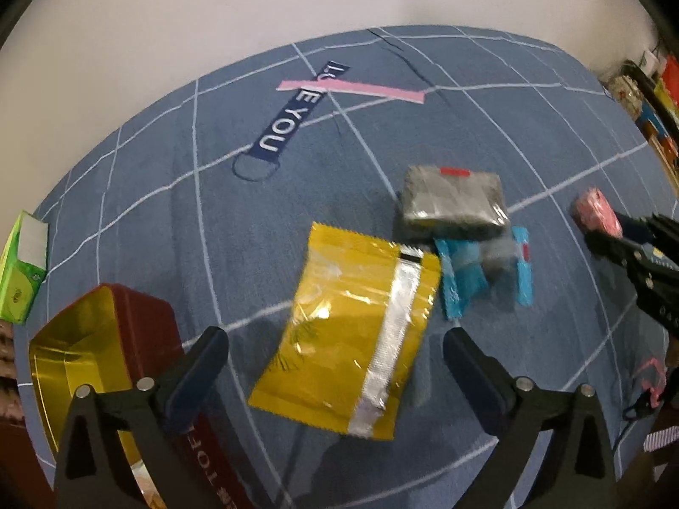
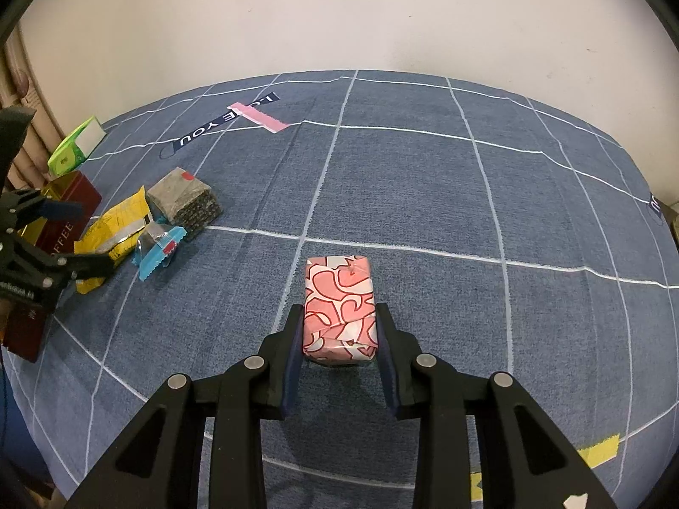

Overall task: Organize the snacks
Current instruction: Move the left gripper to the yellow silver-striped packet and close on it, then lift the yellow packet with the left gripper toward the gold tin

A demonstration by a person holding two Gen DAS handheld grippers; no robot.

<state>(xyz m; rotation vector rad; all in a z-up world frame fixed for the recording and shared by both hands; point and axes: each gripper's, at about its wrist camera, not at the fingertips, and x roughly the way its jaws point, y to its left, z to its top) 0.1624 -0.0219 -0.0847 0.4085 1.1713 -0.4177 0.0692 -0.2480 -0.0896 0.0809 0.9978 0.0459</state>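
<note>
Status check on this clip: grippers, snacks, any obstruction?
Left hand-held gripper open over yellow foil packet. Right hand-held gripper shut on pink patterned wrapped block. Grey wrapped block, blue wrapped candy beside packet; nothing blocking.

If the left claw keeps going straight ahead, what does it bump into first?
Most likely the yellow snack packet. It lies right between the open left claw fingers, directly ahead on the blue bedspread. Depth is hard to judge, but nothing seems to sit in front of it.
</note>
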